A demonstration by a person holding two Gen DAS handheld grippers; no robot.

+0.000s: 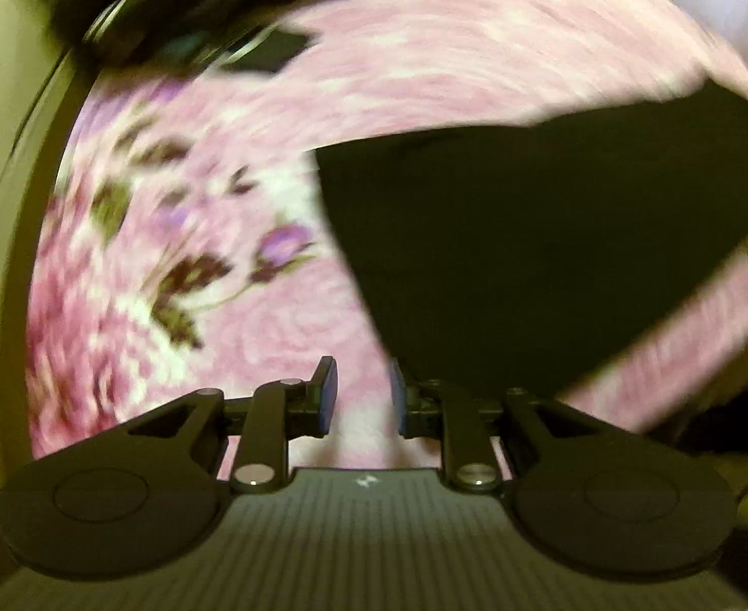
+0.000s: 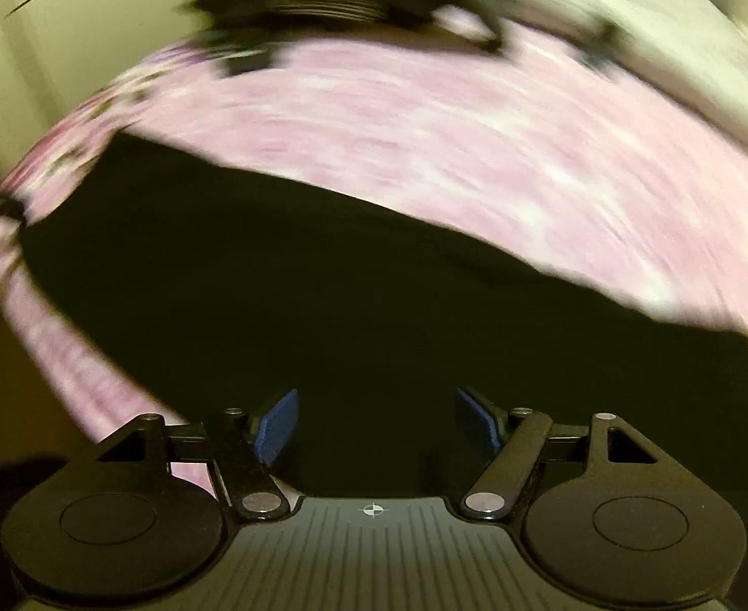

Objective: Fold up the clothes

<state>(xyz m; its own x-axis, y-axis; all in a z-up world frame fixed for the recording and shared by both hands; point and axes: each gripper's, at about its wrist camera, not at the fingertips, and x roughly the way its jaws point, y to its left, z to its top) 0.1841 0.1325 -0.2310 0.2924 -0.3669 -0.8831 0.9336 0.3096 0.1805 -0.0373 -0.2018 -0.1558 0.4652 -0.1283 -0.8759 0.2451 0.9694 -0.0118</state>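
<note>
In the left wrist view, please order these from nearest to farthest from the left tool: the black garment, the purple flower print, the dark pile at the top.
1. Black garment, right of the left tool.
2. Purple flower print, ahead, left.
3. Dark pile, far top left.

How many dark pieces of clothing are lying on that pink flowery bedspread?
1 laid out: the black garment, spread flat on the bedspread under both grippers. A dark, blurred heap at the far edge may hold more.

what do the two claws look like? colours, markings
Both match: black linkage arms with silver pivot screws, round black discs at each side, and a grey ribbed base plate. Left claw has dark blue pads and a small white mark on the plate. Right claw has brighter blue ridged pads and a white crosshair mark. No cables or sleeves show.
</note>
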